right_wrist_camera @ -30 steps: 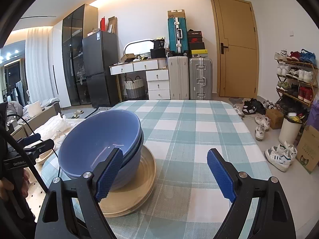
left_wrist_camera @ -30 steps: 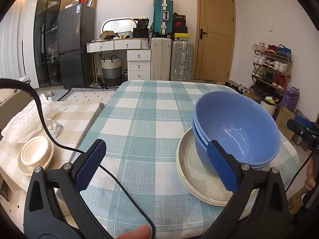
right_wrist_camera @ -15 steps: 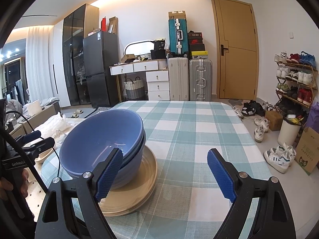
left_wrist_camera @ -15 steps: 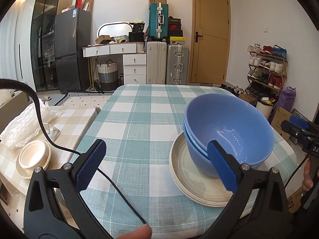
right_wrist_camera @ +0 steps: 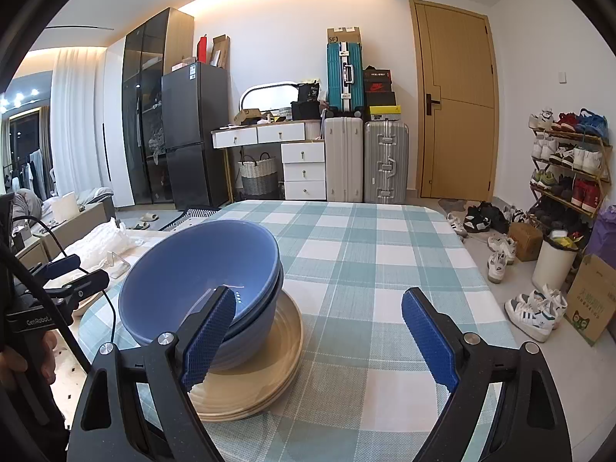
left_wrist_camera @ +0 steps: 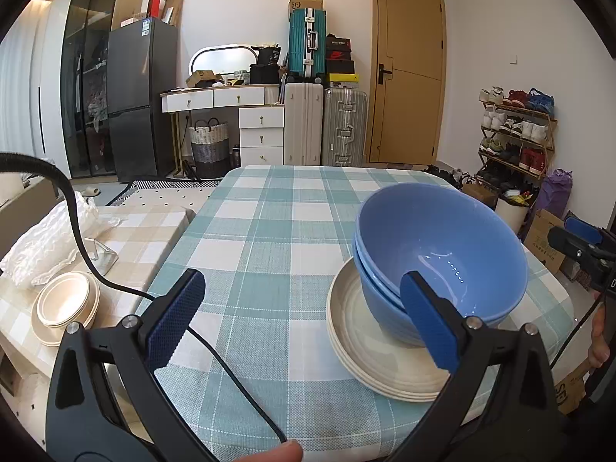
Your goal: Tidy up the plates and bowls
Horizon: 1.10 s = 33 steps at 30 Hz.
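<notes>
Two nested blue bowls (left_wrist_camera: 442,246) (right_wrist_camera: 200,269) sit on a stack of cream plates (left_wrist_camera: 358,350) (right_wrist_camera: 261,369) near the front edge of the checked table (left_wrist_camera: 269,231). My left gripper (left_wrist_camera: 304,319) is open, its right finger in front of the bowls, nothing between its pads. My right gripper (right_wrist_camera: 319,335) is open too, its left finger in front of the bowls' rim, with bare cloth in its gap. Each gripper shows at the other view's edge.
A lower side table (left_wrist_camera: 146,227) left of the main table carries stacked cream bowls and plates (left_wrist_camera: 65,304) and white plastic wrap (left_wrist_camera: 50,238). A black cable (left_wrist_camera: 215,350) trails over the cloth. Shoes (right_wrist_camera: 535,312), a bin and a cardboard box stand on the floor at right.
In the left wrist view the bowls and plates sit a little lower and further left than a second ago. The right wrist view is almost unchanged. Both grippers stay open.
</notes>
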{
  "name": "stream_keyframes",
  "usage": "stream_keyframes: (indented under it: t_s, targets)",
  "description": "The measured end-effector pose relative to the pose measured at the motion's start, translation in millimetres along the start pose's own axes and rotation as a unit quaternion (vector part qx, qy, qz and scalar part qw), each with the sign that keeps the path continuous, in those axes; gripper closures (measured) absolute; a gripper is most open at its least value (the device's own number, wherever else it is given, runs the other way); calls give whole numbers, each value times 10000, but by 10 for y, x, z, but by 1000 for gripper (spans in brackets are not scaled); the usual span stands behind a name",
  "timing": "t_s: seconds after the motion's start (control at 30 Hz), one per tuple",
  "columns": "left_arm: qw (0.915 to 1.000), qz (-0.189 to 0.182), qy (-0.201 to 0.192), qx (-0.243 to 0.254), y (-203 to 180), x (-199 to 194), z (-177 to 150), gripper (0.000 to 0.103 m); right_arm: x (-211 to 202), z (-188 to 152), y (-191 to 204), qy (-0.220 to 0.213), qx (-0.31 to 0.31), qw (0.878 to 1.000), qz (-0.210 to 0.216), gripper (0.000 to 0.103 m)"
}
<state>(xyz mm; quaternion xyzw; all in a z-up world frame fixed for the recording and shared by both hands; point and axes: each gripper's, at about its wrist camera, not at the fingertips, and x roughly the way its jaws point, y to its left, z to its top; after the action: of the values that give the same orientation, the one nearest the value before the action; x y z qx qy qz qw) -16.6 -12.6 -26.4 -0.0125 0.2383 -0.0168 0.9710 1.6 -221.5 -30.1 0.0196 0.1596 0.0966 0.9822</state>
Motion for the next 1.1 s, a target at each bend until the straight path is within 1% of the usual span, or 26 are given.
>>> stream_keyframes:
  t_s: [0.23, 0.43, 0.53, 0.67, 1.1]
  targets:
    - [10000, -3, 13, -8, -2, 3, -3, 2, -21, 3, -17, 2, 4, 10000, -28, 13]
    - [10000, -8, 9, -17, -2, 5, -13, 2, -35, 0, -44, -7, 54, 10000, -58, 8]
    - [10000, 16, 9, 3, -3, 2, -15, 2, -33, -4, -51, 4, 67, 10000, -61, 4]
    - [10000, 19, 8, 17, -2, -1, -18, 2, -34, -2, -51, -11, 55, 9999, -84, 2]
    - [10000, 22, 10, 13, -10, 4, -19, 2, -31, -12, -43, -28, 4, 9999, -164, 1]
